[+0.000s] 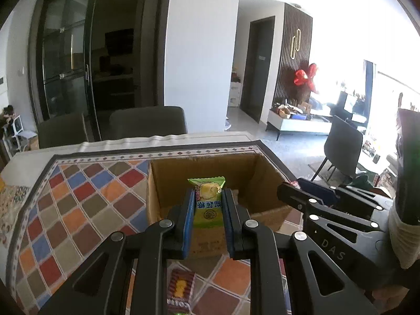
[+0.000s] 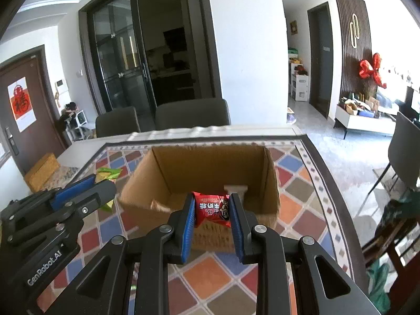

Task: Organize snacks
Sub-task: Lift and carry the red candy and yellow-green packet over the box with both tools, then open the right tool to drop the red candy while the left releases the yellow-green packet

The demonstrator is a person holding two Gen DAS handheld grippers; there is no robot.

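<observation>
An open cardboard box (image 1: pixel 265 173) (image 2: pixel 162 173) stands on the table with the patterned cloth. My left gripper (image 1: pixel 208 197) is shut on a green snack packet (image 1: pixel 207 202) and holds it over the box's near edge. My right gripper (image 2: pixel 212 200) is shut on a red snack packet (image 2: pixel 212 208), also at the box's near edge. A white item (image 2: pixel 236 189) lies inside the box. The right gripper shows in the left wrist view (image 1: pixel 304 191); the left gripper shows in the right wrist view (image 2: pixel 86 191) with its green packet (image 2: pixel 107 174) partly hidden.
A brown snack packet (image 1: pixel 181 291) lies on the cloth below my left gripper. Grey chairs (image 2: pixel 191 114) stand behind the table's far edge. Another chair (image 1: pixel 341 149) stands right of the table. A yellow basket (image 2: pixel 42 174) sits at the left.
</observation>
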